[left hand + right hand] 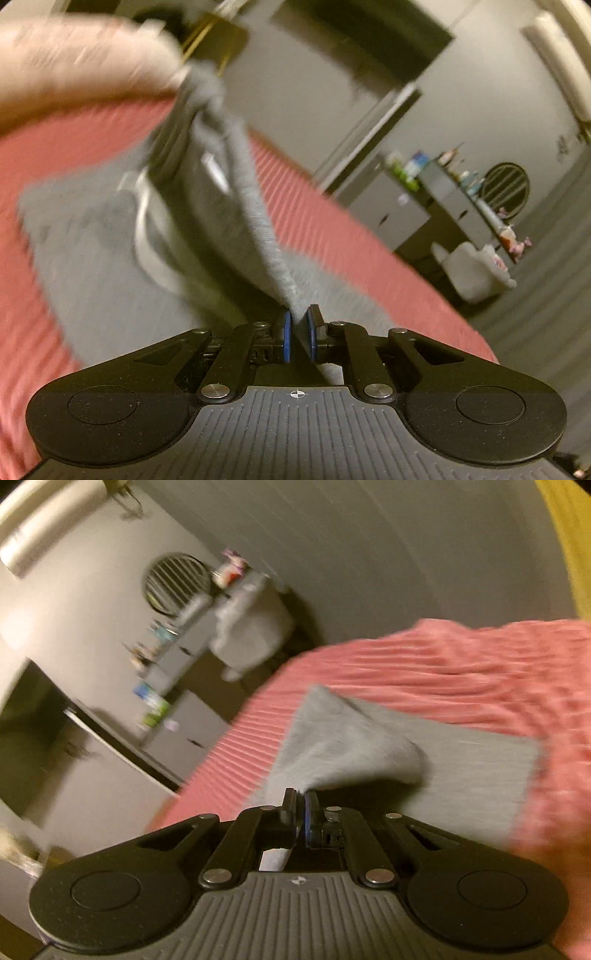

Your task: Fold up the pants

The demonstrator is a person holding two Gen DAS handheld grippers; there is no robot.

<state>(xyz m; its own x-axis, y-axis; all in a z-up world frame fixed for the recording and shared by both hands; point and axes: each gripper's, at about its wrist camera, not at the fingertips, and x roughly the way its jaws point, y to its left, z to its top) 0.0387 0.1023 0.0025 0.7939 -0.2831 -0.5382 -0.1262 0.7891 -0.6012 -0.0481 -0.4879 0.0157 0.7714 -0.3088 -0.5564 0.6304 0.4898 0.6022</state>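
— Between the jaws of each gripper, what do you see?

— One pair of gray pants [236, 206]. The left gripper [299, 332] is pinching its thick, fuzzy edge tight. The right gripper [300, 814] is pinching another soft corner tight too.

— How many grippers?

— Two, both black, with blue pads [287, 336] inside the fingers.

— Where are the pants?

— Partly lifted in front of the jaws, partly lying flat beyond them on one pink bedspread [461, 672]. The bedspread is bumpy, with lots of thin ridges.

— Anything hanging?

— One white drawstring [142, 225], looping down left of the left jaws.

— How are the grippers held?

— Both point out over the bed and are tipped sideways. It is blurry. One bare arm [74, 62] shows up above the left jaws.
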